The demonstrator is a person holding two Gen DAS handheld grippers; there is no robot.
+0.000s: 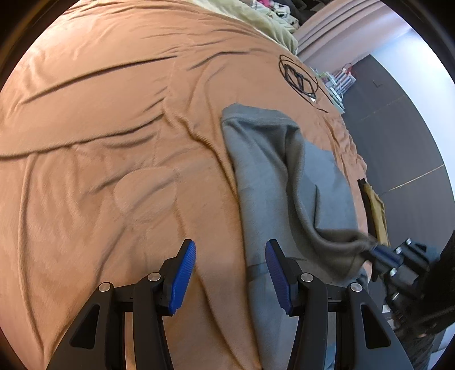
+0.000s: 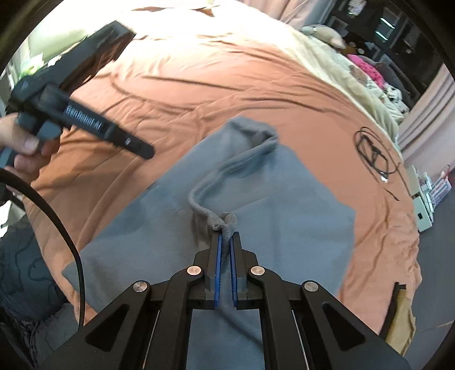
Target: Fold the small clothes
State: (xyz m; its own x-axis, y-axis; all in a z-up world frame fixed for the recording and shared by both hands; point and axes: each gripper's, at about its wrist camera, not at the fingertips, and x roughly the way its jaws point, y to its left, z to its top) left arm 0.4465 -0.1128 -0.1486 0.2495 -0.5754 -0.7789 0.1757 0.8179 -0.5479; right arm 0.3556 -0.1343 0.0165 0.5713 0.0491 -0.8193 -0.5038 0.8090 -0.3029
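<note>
A grey garment (image 1: pixel 273 182) lies spread on the orange bedspread (image 1: pixel 113 113). My left gripper (image 1: pixel 230 253) is open and empty, hovering over the garment's left edge. My right gripper (image 2: pixel 226 236) is shut on a pinched fold of the grey garment (image 2: pixel 270 205) and lifts that edge off the bed. It also shows at the right of the left wrist view (image 1: pixel 378 250), gripping the cloth. The left gripper's body (image 2: pixel 85 113) shows in the right wrist view, held by a hand at the upper left.
A coiled black cable (image 1: pixel 298 76) lies on the bedspread beyond the garment. A tan and black item (image 1: pixel 375 210) sits at the bed's right edge. A pale green blanket (image 1: pixel 264 22) and a clothes pile lie at the far end. Dark floor lies to the right.
</note>
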